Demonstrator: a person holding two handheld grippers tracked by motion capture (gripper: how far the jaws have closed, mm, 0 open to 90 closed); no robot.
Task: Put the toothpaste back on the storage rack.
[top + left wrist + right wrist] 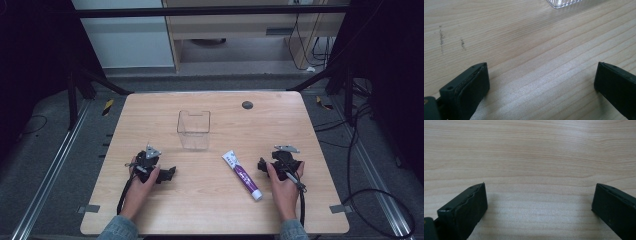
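On the wooden table (210,200), both hands rest near the front edge w/ a gripper in each, and nothing is picked up yet — so my read is that this is the very start, before any reach. The tube of toothpaste (242,175) lies flat on the bare wood, cap toward the person, just left of the right gripper (264,165) and apart from it. The clear plastic box (193,129) stands upright farther back, roughly mid-table, empty as far as can be seen.

Judging from the layout, the job is prob. to get the tube into the box. The right gripper is nearest, so the next move likely calls for swinging it left over the tube, lining the jaws across the tube's narrow width, and closing on the body rather than the cap. The tube lies at a slant, so the hand would need to turn a bit to match it.

Right gripper: in its own view (539,202) the jaws stand wide apart w/ only wood grain between them — holding nothing, touching nothing but maybe the tabletop.

Left gripper (167,174): same story in its own view (541,82), jaws spread wide, bare wood between. A corner of the box (564,3) peeks in at the top edge, well ahead of the jaws.
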